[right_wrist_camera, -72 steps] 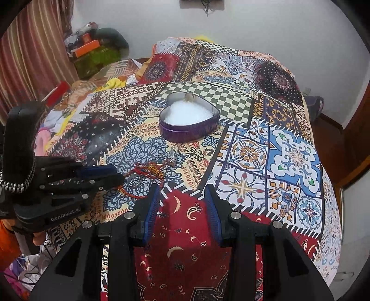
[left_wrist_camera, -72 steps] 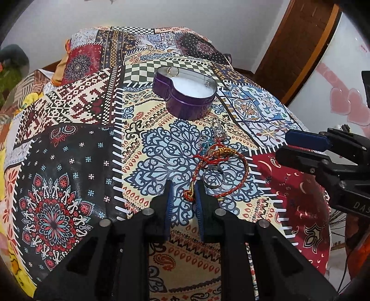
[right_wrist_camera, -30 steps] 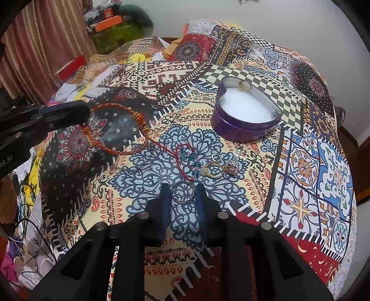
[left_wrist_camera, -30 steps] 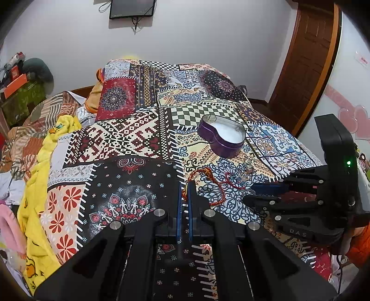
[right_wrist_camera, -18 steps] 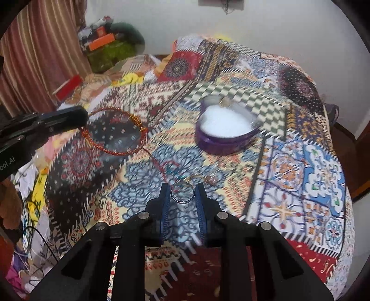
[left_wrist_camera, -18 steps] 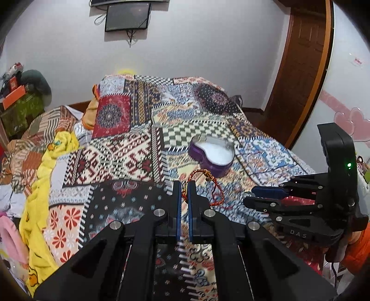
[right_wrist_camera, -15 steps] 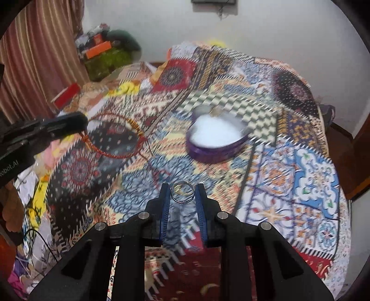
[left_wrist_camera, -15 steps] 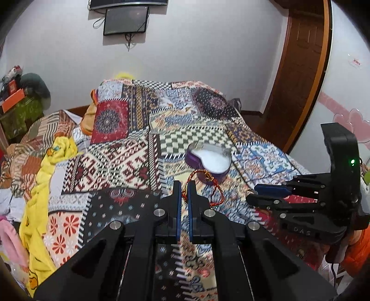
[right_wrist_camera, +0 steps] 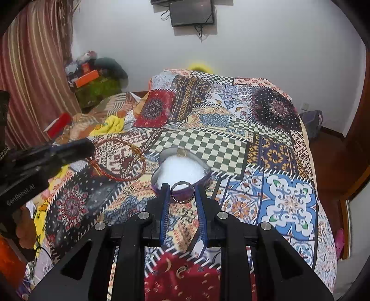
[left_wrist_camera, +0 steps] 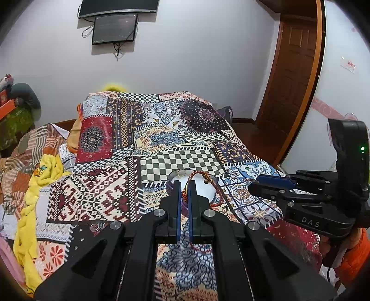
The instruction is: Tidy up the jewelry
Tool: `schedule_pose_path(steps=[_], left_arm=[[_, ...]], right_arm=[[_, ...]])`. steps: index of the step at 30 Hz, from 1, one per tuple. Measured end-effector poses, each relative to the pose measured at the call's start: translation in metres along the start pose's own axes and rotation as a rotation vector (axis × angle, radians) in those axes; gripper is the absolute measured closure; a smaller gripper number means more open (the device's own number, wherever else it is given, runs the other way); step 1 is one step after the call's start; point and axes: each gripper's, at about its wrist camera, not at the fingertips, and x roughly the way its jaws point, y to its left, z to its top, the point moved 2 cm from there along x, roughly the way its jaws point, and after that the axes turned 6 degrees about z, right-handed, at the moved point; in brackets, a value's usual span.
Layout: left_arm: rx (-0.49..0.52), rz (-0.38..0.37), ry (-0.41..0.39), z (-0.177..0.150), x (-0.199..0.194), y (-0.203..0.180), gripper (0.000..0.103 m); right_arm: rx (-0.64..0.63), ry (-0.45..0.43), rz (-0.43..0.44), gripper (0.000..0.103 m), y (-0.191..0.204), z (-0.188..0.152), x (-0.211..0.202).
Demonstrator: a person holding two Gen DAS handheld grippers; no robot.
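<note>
Two grippers up over patchwork bedspread (left_wrist_camera: 111, 185), both loaded. Left gripper (left_wrist_camera: 183, 192) pinched tight on red-and-gold thread bracelet (left_wrist_camera: 208, 185); loop hangs out at 2 o'clock from tips, clear of cloth. Right gripper (right_wrist_camera: 182, 192) clamps silver ring (right_wrist_camera: 182, 191) upright between blue pads (right_wrist_camera: 164, 201). Purple heart-shaped tin (right_wrist_camera: 180, 169) sits open on bedspread at 12 o'clock from both tips, white lining showing, small gold piece (right_wrist_camera: 181, 151) at its far rim. Wall screen (right_wrist_camera: 192, 12) high at 12 o'clock.
</note>
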Motion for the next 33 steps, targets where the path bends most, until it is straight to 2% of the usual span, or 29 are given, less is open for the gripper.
schedule_pose_path(steps=[18, 33], left_arm=[[0.01, -0.027, 0.101, 0.003, 0.081, 0.0, 0.1], [0.026, -0.042, 0.154, 0.008, 0.119, -0.003, 0.1]], right_arm=[[-0.01, 0.032, 0.029, 0.083, -0.02, 0.016, 0.044], [-0.013, 0.12, 0.081, 0.083, -0.031, 0.022, 0.08]])
